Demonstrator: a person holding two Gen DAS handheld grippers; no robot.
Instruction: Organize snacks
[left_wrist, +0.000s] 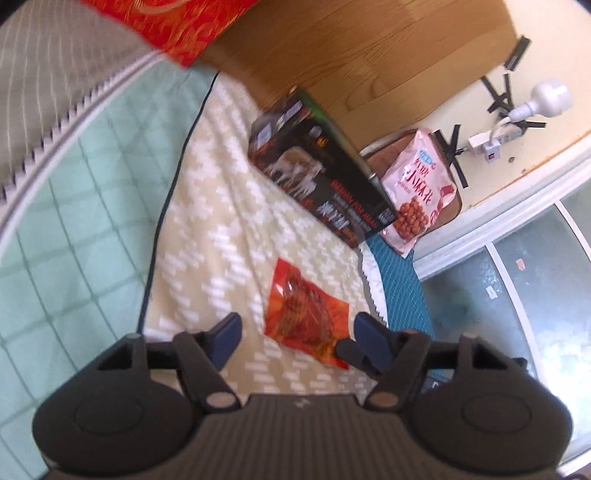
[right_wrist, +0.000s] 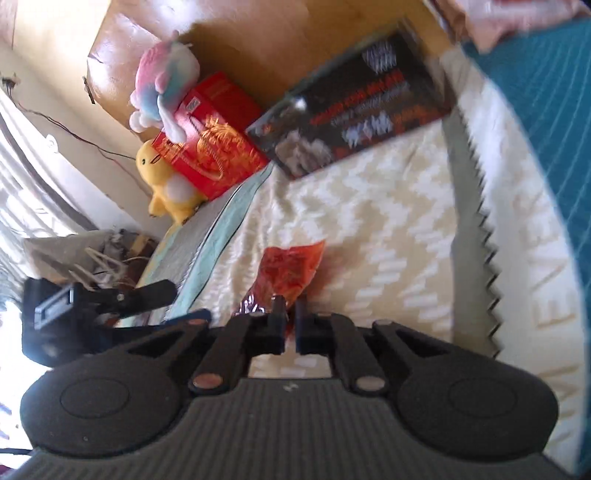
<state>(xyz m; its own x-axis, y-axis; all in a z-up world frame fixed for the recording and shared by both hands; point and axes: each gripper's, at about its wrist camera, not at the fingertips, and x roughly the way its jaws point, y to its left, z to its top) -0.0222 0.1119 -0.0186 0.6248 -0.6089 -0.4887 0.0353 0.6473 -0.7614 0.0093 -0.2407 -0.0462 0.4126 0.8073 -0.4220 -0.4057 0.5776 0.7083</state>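
We see the right tool (right_wrist: 290, 317) tilted down toward the bed, its jaws drawn together on the near edge of the orange packet (right_wrist: 288, 267); the packet's crinkled end sits between the pads and the rest of it lies ahead on the blanket (right_wrist: 388, 206). Off to that tool's left, the left tool's finger reaches in, close to the packet.

From the left wrist view, the left tool (left_wrist: 295, 332) also points downward, jaws apart, nothing clamped. The same orange packet (left_wrist: 306, 314) lies between and just ahead of its fingers (left_wrist: 229, 328), one corner under the right-hand finger; whether it touches we cannot tell.

Farther ahead of both tools a black box (left_wrist: 321, 173) lies on the blanket against the wooden headboard (left_wrist: 351, 55). Right of the box, from the left tool, a pink snack bag (left_wrist: 417, 192) leans beside the bed. Left of the box, from the right tool, stands a red box (right_wrist: 210, 136) with two plush toys (right_wrist: 162, 85) against it.
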